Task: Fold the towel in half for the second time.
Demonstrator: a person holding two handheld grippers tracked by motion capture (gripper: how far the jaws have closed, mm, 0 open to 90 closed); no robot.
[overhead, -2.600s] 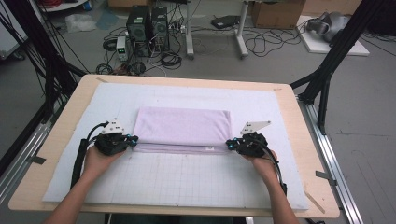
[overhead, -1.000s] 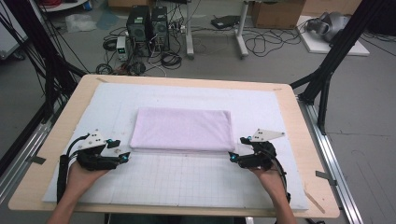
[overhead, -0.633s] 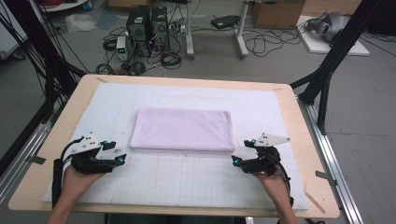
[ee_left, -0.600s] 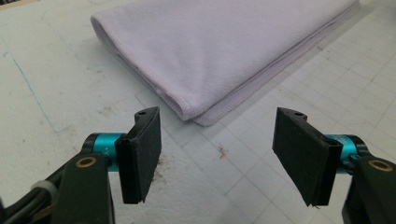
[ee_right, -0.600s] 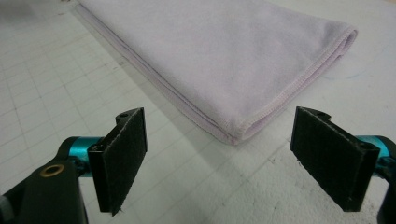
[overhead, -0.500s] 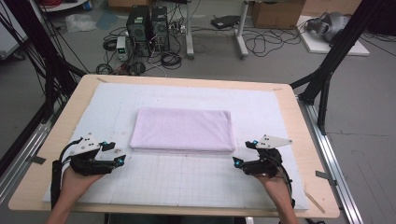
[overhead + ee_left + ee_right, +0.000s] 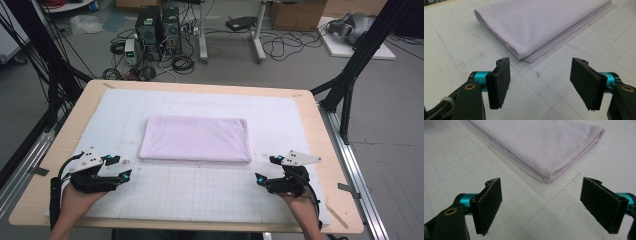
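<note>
Towel (image 7: 196,139) folded, flat mid-surface (image 7: 210,200). Both my tongs spread, empty: left tongs (image 7: 116,167) & right tongs (image 7: 266,170) just off its near corners. Risk: pinching top layer only → fold opens, or tips dragging the stack askew.

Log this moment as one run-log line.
left gripper: open, off towel | right gripper: open, off towel | towel: folded flat on mat

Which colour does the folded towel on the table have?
The towel is pale lilac; the left gripper view shows it best.
</note>
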